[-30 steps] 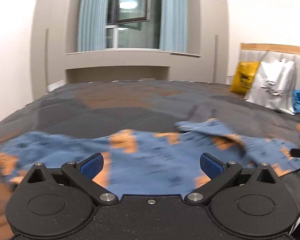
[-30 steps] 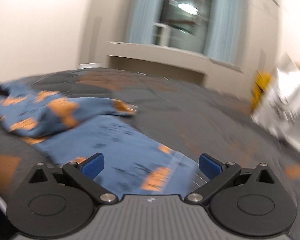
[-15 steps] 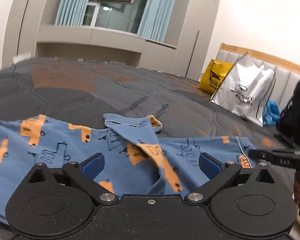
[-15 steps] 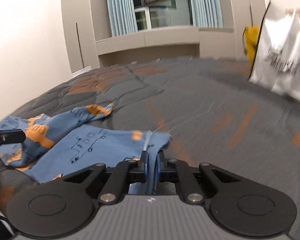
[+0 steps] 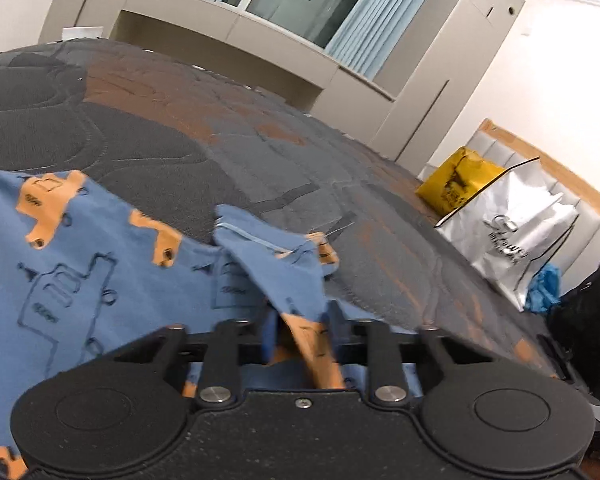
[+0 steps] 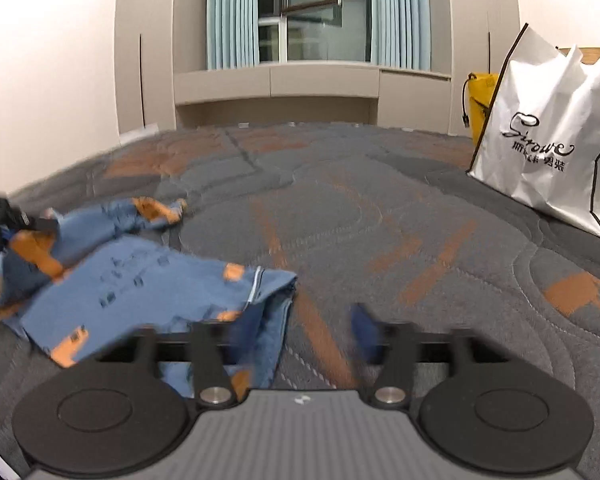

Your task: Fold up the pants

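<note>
Pinching a raised fold of pants [image 5: 100, 280], left gripper [image 5: 300, 330] just closed; right gripper [image 6: 300, 334] spread beside them.

Bedroom setup here: a big bed with a quilted grey and orange bedspread [image 6: 380, 216] takes up most of the view. Behind it there's a window [image 6: 312, 12] with pale blue curtains [image 6: 230, 12] either side, dark outside, a ceiling light reflecting in the glass. Beige built-in cabinets [image 6: 148, 40] frame a ledge below the window. White walls [image 6: 48, 60]. A padded headboard [image 5: 540, 168] with wood trim sits on the right.
</note>
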Demonstrator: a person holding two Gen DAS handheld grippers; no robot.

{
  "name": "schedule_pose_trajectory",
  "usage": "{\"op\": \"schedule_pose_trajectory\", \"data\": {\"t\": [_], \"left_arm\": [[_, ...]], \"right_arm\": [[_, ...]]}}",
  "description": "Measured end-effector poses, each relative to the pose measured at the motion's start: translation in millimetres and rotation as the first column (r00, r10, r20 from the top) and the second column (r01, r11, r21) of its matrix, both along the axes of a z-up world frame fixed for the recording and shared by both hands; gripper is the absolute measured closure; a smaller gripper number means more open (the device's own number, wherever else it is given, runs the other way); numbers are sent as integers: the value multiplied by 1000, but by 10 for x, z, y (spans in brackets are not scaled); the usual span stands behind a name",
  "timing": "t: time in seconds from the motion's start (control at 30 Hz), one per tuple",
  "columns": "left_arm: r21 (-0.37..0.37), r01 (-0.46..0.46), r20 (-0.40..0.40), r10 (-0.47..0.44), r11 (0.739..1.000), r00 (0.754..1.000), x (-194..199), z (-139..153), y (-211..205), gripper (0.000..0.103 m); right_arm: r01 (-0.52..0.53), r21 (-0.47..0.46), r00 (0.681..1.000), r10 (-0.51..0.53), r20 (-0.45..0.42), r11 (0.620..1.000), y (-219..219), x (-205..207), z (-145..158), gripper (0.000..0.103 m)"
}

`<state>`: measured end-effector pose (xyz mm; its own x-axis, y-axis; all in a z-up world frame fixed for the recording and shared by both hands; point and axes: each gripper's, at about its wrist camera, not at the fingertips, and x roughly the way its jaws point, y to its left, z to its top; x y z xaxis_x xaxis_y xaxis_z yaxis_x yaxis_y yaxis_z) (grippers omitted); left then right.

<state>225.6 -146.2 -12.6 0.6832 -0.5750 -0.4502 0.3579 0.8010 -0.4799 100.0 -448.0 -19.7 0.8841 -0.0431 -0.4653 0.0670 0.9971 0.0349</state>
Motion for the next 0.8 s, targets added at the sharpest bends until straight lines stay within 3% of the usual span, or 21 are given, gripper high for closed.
{"op": "schedule_pose_trajectory", "data": {"t": [0.03, 0.17, 0.27, 0.33, 0.37, 0.43, 0.53, 0.57, 0.6, 0.67, 0.77, 0.8], "left_arm": [[-2, 16, 15, -16, 1000, 1000, -6, 33, -35, 100], [46, 115, 124, -120, 992, 985, -114, 210, -273, 103], [172, 235, 239, -272, 957, 932, -303, 310, -547, 103], [306, 318, 291, -406, 897, 866, -483, 304, -744, 102], [392, 359, 299, -486, 847, 821, -595, 257, -844, 101], [519, 408, 271, -597, 751, 755, -772, 123, -979, 93], [628, 412, 243, -668, 661, 703, -960, -77, -1067, 75], [651, 398, 246, -676, 646, 694, -1017, -124, -1068, 72], [665, 375, 265, -674, 646, 690, -1075, -150, -1058, 70], [646, 381, 272, -667, 661, 694, -1128, -133, -1015, 55], [559, 379, 292, -602, 738, 743, -1163, -72, -832, 37], [539, 359, 300, -572, 762, 764, -1175, -54, -773, 35]], "right_arm": [[-5, 9, 1000, 5, 12, 1000, -11, -5, 27, 36], [2, 6, 999, -2, 37, 1000, -19, -34, 104, 24], [17, 2, 999, -17, 28, 1000, -27, -66, 76, 22], [39, 2, 999, -39, 17, 999, -64, -97, 47, 19], [45, 9, 999, -46, 13, 999, -96, -112, 34, 18], [61, 19, 998, -61, 8, 998, -154, -147, 22, 18], [70, 23, 998, -70, 10, 997, -213, -191, 31, 13], [63, 29, 998, -64, 14, 998, -225, -194, 40, 12], [49, 37, 999, -50, 17, 998, -231, -186, 57, 10], [1, 37, 1000, -1, 20, 999, -207, -121, 118, 10], [-103, 8, 994, 102, 25, 995, -41, 41, 260, 10], [-139, -2, 990, 139, 27, 990, 37, 103, 305, 10]]}}
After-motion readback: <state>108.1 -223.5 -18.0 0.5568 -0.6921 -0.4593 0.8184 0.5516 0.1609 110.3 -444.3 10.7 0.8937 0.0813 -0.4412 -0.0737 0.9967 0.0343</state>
